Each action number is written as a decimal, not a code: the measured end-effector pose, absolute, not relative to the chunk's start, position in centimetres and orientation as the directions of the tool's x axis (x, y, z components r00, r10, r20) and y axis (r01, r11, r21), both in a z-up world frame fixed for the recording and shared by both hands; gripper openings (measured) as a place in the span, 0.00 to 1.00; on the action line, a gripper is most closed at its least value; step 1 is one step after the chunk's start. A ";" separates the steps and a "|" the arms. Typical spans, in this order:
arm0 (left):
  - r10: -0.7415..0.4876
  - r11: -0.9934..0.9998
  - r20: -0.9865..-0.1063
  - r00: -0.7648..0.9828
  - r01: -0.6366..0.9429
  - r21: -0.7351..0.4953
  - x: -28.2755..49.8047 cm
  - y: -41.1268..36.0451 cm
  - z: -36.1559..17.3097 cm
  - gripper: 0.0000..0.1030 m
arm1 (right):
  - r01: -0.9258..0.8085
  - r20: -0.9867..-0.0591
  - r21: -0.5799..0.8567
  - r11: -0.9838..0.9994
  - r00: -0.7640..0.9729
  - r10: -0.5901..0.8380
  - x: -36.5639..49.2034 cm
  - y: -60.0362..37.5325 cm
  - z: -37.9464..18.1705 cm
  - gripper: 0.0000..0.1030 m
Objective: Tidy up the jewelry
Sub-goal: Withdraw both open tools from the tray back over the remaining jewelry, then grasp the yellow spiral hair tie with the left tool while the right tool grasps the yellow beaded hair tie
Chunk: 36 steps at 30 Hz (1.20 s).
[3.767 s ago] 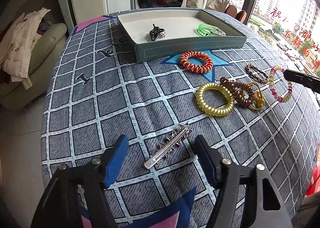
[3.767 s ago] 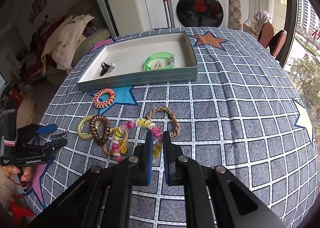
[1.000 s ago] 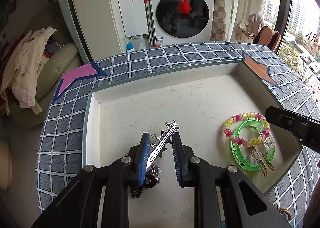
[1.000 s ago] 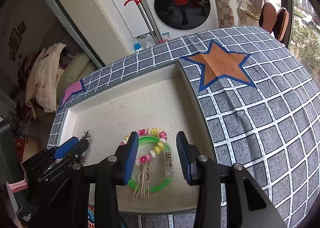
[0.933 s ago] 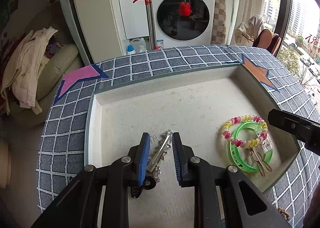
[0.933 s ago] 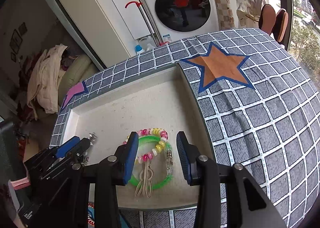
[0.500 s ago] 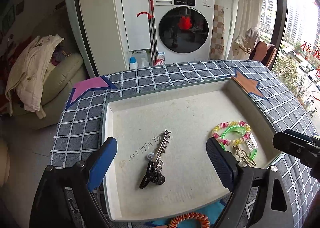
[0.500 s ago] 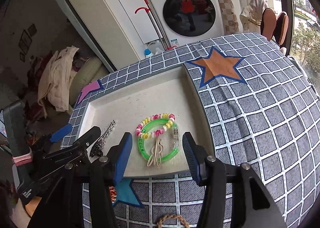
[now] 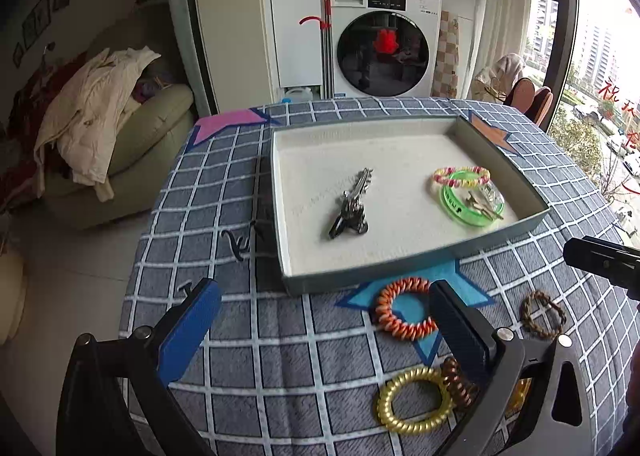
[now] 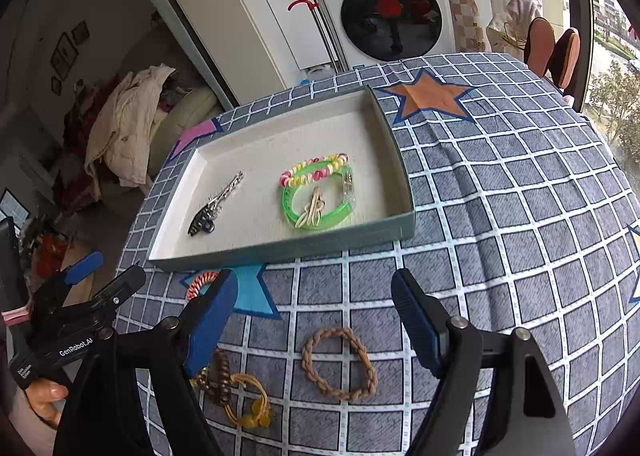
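Tray (image 9: pixel 416 270): grey-green rim, pale lining, on the checked cloth of the desk (image 9: pixel 260 340), just beyond the tips of both hand-held grippers.
Left hand-held gripper (image 9: pixel 320 330): jaws spread as wide as they go, nothing between them; it hangs over bare cloth short of the tray's near wall.
Right hand-held gripper (image 10: pixel 314 318): jaws wide and opening, gripping nothing – only cloth and the braided band show in the gap.
Silver hair clip (image 9: pixel 352 197): inside the tray, ahead of the left hand-held gripper, lying lengthwise with a dark claw clip (image 9: pixel 346 221) touching its near end.
Beaded bracelet (image 10: pixel 314 169): in the tray, ahead of the right hand-held gripper, lying across the far edge of the green bangle (image 10: pixel 320 201).
Pale clip (image 10: pixel 312 211): inside the bangle's ring.
Orange coil hair tie (image 9: pixel 404 308): on the desk, outside the tray, just beside the left hand-held gripper's right finger.
Gold coil hair tie (image 9: pixel 412 400): nearer than the orange one – touching a brown coil tie (image 9: pixel 458 382) partly behind that finger.
Braided brown band (image 10: pixel 340 364): on the cloth between the right hand-held gripper's fingers.
Yellow cord tie (image 10: pixel 248 402): beside its left finger.
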<state>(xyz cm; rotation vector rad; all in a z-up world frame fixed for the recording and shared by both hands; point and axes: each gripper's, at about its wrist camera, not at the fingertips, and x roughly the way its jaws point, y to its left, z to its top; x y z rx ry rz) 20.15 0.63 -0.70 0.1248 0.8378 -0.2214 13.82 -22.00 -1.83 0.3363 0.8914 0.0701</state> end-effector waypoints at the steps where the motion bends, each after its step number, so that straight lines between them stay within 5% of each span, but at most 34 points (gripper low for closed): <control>1: -0.141 0.971 -0.754 0.641 0.238 0.021 19.8 0.9 -1.2 1.00 | 0.077 -0.756 0.310 0.947 0.624 0.197 13.3 -21.9 -2.1 0.79; 16: -0.138 0.974 -0.820 0.556 0.226 -0.011 16.1 1.5 -5.1 1.00 | -0.001 -0.821 0.267 0.964 0.524 0.228 7.4 -17.6 -5.5 0.79; 23: -0.135 0.974 -0.826 0.547 0.226 -0.010 16.2 1.3 -5.5 1.00 | -0.024 -0.843 0.215 0.976 0.500 0.198 7.6 -16.1 -6.5 0.63; 36: -0.100 0.964 -0.835 0.542 0.261 0.054 16.1 -0.4 -6.4 1.00 | -0.088 -0.853 0.055 0.995 0.514 0.092 8.3 -12.9 -6.9 0.54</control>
